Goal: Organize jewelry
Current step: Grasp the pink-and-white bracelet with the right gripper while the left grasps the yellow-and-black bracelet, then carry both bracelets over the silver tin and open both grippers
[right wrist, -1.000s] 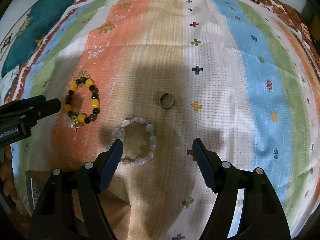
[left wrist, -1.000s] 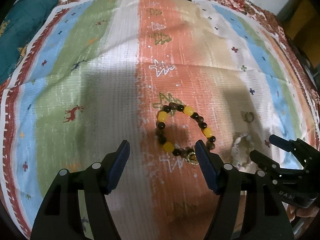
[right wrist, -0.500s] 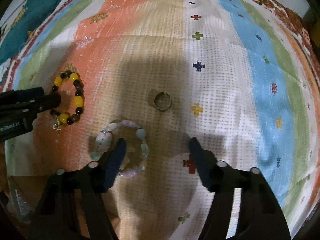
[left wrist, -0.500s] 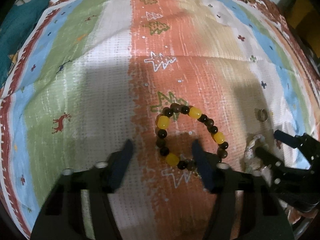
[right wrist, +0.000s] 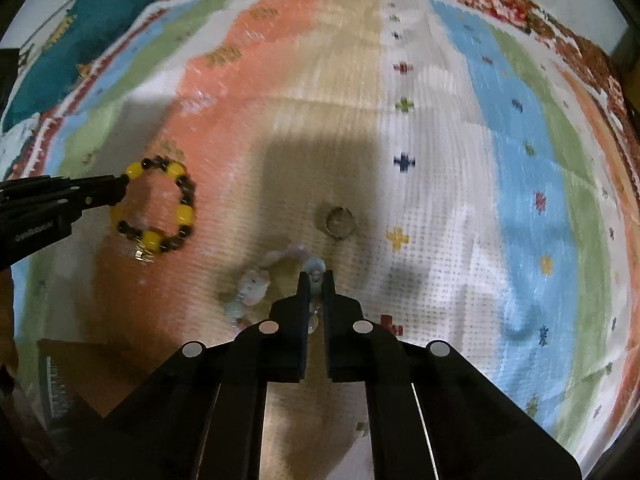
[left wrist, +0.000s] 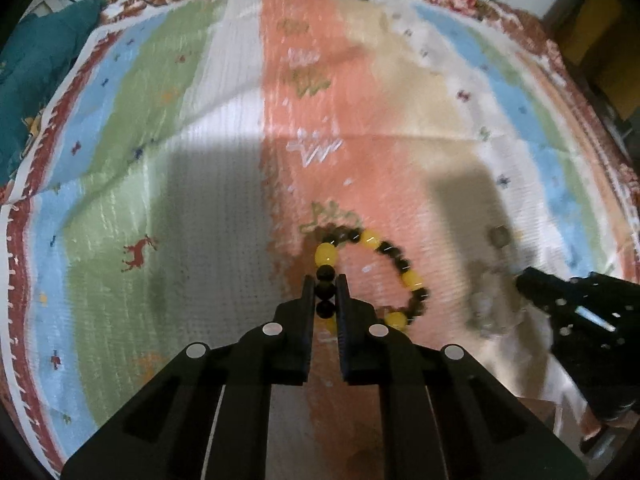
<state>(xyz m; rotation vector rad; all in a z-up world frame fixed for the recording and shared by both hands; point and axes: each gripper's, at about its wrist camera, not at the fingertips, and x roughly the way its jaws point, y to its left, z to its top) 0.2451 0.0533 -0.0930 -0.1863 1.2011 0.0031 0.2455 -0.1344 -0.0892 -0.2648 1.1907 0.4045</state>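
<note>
**Both bracelets pinched, ring lying loose**

Left hand-held gripper clenched on the yellow and dark bead bracelet, dark beads caught between the two fingers near their tips. Rest of that loop spread ahead of the tips and off to their right, on the orange stripe of the striped cloth. From the right wrist view, same bracelet far out to the left of the right fingers, with the left hand-held gripper reaching in from the left edge and closed on its upper left part. Small metallic charm hanging at the bracelet's lower edge there.

Right hand-held gripper clenched on the pale bead bracelet, one light bluish bead and a stretch of strand squeezed between the fingers. Remainder of the pale loop bunched just left of the tips and a little ahead. From the left wrist view, pale bracelet blurred, well off to the right, at the tip of the right hand-held gripper.

Ring flat on the cloth just ahead of the right fingertips and slightly to their right, apart from both bracelets, untouched. Same ring faint in the left view, beyond the right tool's tip.

Teal fabric bunched at the far left, past the cloth's patterned border. Shadows of both tools across the middle of the cloth. Whether either bracelet is lifted clear of the cloth: cannot tell.
</note>
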